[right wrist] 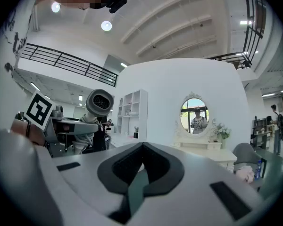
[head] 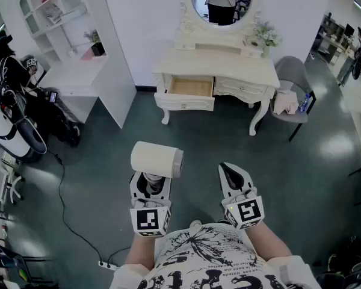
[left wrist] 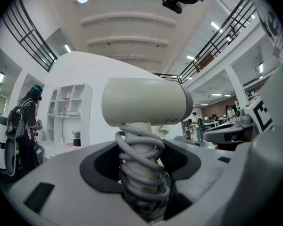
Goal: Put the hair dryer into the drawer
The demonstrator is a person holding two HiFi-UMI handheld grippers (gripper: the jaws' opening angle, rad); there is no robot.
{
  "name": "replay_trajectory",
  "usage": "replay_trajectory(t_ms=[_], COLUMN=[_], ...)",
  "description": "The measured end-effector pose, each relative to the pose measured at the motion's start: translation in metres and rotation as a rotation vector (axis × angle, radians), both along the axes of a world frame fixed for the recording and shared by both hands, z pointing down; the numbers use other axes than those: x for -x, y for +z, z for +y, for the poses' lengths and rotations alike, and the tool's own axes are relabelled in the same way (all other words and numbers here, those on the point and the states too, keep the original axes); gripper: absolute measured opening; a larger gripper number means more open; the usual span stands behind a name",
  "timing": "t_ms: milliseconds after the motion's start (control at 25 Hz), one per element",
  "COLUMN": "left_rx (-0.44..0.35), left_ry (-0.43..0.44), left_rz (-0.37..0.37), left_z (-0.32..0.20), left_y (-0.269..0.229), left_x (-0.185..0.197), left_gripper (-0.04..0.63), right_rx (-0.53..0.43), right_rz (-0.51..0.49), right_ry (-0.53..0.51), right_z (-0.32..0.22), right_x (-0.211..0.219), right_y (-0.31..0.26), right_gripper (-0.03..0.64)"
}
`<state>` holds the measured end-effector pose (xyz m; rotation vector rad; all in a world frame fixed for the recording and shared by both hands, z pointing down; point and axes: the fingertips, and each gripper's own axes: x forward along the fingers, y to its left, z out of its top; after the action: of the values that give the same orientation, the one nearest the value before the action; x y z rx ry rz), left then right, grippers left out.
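A cream hair dryer (head: 156, 159) stands upright in my left gripper (head: 150, 182), barrel lying crosswise above the jaws. The left gripper view shows the jaws shut on its handle, which has the grey cord (left wrist: 140, 166) wound round it, under the barrel (left wrist: 146, 102). My right gripper (head: 231, 173) is beside it to the right, shut with nothing in it; its jaws (right wrist: 141, 173) meet with only a slit between them. The hair dryer (right wrist: 100, 102) shows at that view's left. Across the floor stands a white dressing table (head: 228, 62) with its left drawer (head: 185, 103) pulled open and bare inside.
An oval mirror (head: 221, 2) tops the dressing table. A grey chair (head: 292, 77) with cloth and a bottle stands to its right. A white shelf unit (head: 72, 41) and a golf bag (head: 12, 119) are at the left. A cable (head: 66, 203) runs to a power strip (head: 108, 264).
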<state>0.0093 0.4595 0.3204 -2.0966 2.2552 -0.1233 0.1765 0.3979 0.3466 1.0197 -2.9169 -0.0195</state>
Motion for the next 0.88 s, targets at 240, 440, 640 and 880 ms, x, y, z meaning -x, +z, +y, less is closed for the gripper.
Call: replay_trajectory(t_ms=[240,440,640,880], left_rx=[0.003,0.0,0.015,0.043], left_ry=[0.01,0.004,-0.004,0.01], left_rz=[0.002,0.015,0.045,0.052], left_z=[0.003,-0.001,-0.004,-0.016], left_y=[0.01,0.009,0.017,0.03], left_x=[0.01,0.021,0.031,0.038], left_gripper=[0.258,0.258,0.258,0.258], right_rx=[0.003,0.021,0.043,0.064], right_rz=[0.015,0.023,0.042,0.06], right_ry=[0.005,0.011,0.038,0.042], right_z=[0.005,-0.001,-0.008,-0.023], right_x=[0.013,0.023,0.027,0.036], right_y=[0.011,0.014,0.02,0.027], right_gripper=[0.017,0.017,0.017,0.017])
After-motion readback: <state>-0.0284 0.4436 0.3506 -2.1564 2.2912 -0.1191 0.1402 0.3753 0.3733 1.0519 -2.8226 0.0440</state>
